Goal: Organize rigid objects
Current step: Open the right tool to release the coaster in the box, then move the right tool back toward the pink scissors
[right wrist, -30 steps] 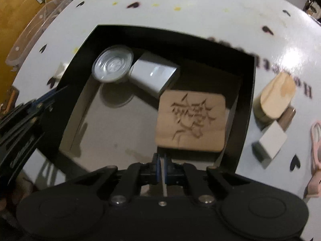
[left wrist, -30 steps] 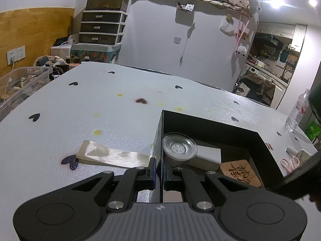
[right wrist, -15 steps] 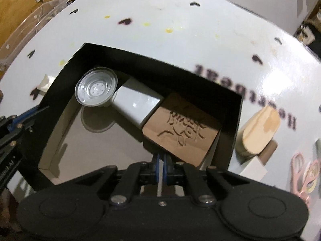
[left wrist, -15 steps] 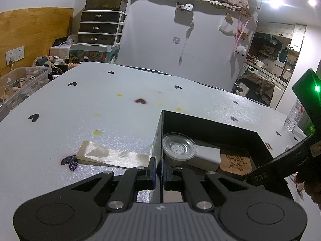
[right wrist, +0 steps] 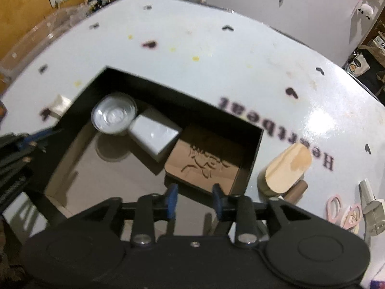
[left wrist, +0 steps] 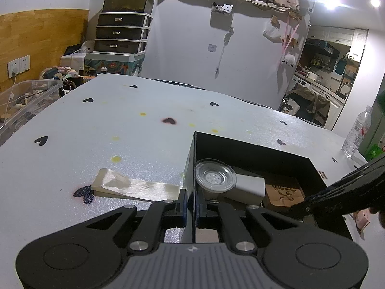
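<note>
A black open box [right wrist: 182,101] sits on the white table. Inside lie a clear round lid [right wrist: 113,115], a white block [right wrist: 154,132] and a carved wooden board [right wrist: 204,161], which rests flat in the right corner. My left gripper [left wrist: 190,204] is shut on the box's left wall [left wrist: 190,168]. My right gripper [right wrist: 193,200] is open and empty, just above the box's near edge by the board. The lid [left wrist: 215,175], block [left wrist: 247,185] and board [left wrist: 284,190] also show in the left wrist view.
A wooden wedge [right wrist: 286,168] with a brown cylinder [right wrist: 298,190], pink scissors [right wrist: 336,207] and a grey plug [right wrist: 371,204] lie right of the box. A tape strip [left wrist: 134,185] lies left of it. A water bottle [left wrist: 356,134] stands far right.
My right gripper let go of the carved wooden board, which now lies in the box, and has opened and pulled back. The left gripper has not moved.
</note>
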Tool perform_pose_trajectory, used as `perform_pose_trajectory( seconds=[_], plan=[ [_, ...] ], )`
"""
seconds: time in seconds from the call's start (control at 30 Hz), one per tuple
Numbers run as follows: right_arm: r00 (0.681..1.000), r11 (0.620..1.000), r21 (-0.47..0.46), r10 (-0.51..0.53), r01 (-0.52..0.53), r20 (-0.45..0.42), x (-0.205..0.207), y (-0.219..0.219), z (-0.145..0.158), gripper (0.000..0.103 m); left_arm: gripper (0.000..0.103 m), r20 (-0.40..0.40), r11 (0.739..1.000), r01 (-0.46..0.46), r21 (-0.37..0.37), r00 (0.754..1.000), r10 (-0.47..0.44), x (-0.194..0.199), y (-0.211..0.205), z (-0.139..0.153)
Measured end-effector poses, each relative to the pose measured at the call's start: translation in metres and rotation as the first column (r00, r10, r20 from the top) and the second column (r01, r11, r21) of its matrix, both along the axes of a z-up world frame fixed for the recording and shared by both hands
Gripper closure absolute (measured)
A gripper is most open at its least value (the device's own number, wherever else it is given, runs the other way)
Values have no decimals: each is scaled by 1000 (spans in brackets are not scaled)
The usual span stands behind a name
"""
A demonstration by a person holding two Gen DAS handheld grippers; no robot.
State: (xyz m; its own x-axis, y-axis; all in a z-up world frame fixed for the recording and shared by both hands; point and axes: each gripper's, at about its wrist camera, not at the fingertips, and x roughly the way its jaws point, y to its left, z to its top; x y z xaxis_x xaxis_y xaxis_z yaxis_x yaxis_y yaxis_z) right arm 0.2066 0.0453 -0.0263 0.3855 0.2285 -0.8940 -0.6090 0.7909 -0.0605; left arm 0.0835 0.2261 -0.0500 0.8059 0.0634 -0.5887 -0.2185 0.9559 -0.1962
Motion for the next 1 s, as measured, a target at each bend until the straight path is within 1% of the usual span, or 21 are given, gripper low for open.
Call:
perform_pose_trajectory(
  seconds=[0.03,0.07,0.1,0.2,0.27,0.3,0.37,0.43,0.47,0.6,0.7,0.8,1.0],
  plan=[
    [1000,1000,21,0,0,4,-1,-3,4,59,97,-1,1000,0,0,1000,0,0,0,0],
    [1000,999,38,-2,2,11,-3,-5,8,57,97,-2,1000,-1,1,1000,1,0,0,0],
    [1000,998,56,-4,3,17,-4,-8,10,51,97,-3,1000,-2,3,1000,2,-1,0,-1],
    [1000,992,125,-10,8,17,-4,-18,18,42,98,-6,1000,-3,6,1000,3,-1,0,0],
    [1000,986,169,-14,9,27,-6,-25,24,33,98,-9,1000,-4,10,1000,4,-1,-1,0],
    [999,984,180,-20,12,42,-7,-27,27,25,98,-11,1000,-4,12,1000,4,-1,-1,1],
    [997,978,209,-19,2,81,-12,-32,34,23,98,-13,1000,-5,13,1000,5,-2,-2,1],
    [995,972,235,-23,0,96,-14,-36,39,17,98,-14,1000,-5,13,1000,6,-2,-2,1],
    [994,969,248,-27,-1,108,-16,-40,43,16,98,-16,1000,-6,14,1000,6,-2,-2,2],
    [986,960,278,-30,-17,165,-24,-51,50,6,98,-23,1000,-9,22,1000,10,-2,-4,3],
    [975,955,294,-28,-39,220,-30,-58,53,1,98,-28,1000,-12,26,1000,13,-2,-5,4],
    [968,950,309,-27,-53,248,-34,-65,52,0,98,-35,999,-17,31,999,18,-2,-7,5],
    [966,926,374,-52,-48,252,-36,-86,48,0,98,-50,999,-25,44,998,27,-3,-9,5]
  ],
)
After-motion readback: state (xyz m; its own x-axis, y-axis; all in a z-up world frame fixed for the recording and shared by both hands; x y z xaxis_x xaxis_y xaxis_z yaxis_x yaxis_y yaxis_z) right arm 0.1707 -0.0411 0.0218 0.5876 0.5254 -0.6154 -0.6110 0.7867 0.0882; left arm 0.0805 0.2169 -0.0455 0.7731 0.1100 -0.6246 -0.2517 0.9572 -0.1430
